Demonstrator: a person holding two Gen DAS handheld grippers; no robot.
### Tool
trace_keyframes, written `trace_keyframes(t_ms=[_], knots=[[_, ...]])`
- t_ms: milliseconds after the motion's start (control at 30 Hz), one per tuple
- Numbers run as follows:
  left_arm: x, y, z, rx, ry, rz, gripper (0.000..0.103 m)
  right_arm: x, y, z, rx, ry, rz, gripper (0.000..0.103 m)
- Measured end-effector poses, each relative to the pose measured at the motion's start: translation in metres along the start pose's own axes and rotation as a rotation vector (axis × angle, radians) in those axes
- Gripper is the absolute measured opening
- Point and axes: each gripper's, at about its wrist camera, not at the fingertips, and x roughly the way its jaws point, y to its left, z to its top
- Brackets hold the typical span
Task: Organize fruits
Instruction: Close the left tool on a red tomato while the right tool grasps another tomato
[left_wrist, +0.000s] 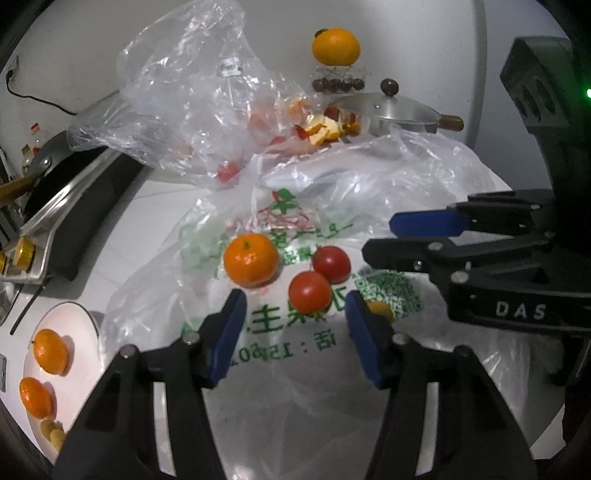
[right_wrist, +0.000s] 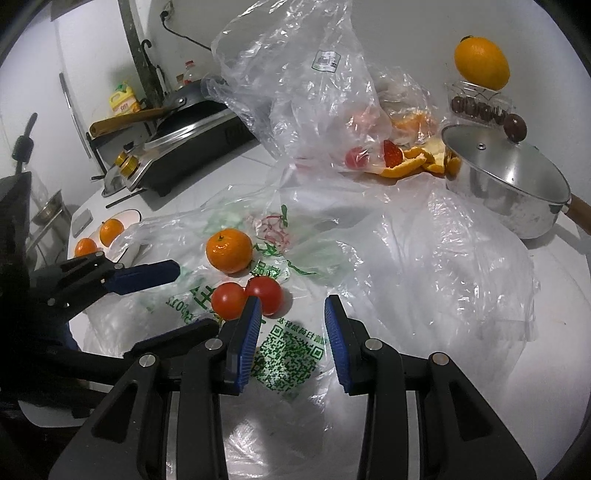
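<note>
Near the counter's left edge, a white plate (left_wrist: 90, 321) holds two small oranges (left_wrist: 51, 351). On the printed plastic bag (left_wrist: 280, 332) in the middle lie one orange (left_wrist: 251, 259) and two red tomatoes (left_wrist: 309, 291), touching. The left gripper (left_wrist: 295, 325) hangs wide open just before them, holding nothing. The right gripper (right_wrist: 290, 332) is open too, empty, beside the tomatoes. A steel pot (right_wrist: 517, 184) sits far right.

A small orange fruit (left_wrist: 380, 309) hides behind the left gripper's right fingers (left_wrist: 364, 341); plate (left_wrist: 66, 314) cropped.
</note>
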Motion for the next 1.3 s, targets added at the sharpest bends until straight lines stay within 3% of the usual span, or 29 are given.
trace_keyframes(t_ms=[133, 567, 1300], knots=[[0.007, 0.001, 0.002, 0.001, 0.012, -0.013, 0.055, 0.002, -0.002, 0.000, 0.001, 0.003, 0.004, 0.038], [0.016, 0.001, 0.004, 0.007, 0.025, -0.052, 0.029, 0.006, -0.004, 0.000, 0.008, 0.011, 0.015, 0.038], [-0.014, 0.035, -0.006, -0.057, -0.021, -0.026, 0.029, 0.027, 0.027, 0.007, -0.060, 0.051, 0.035, 0.038]])
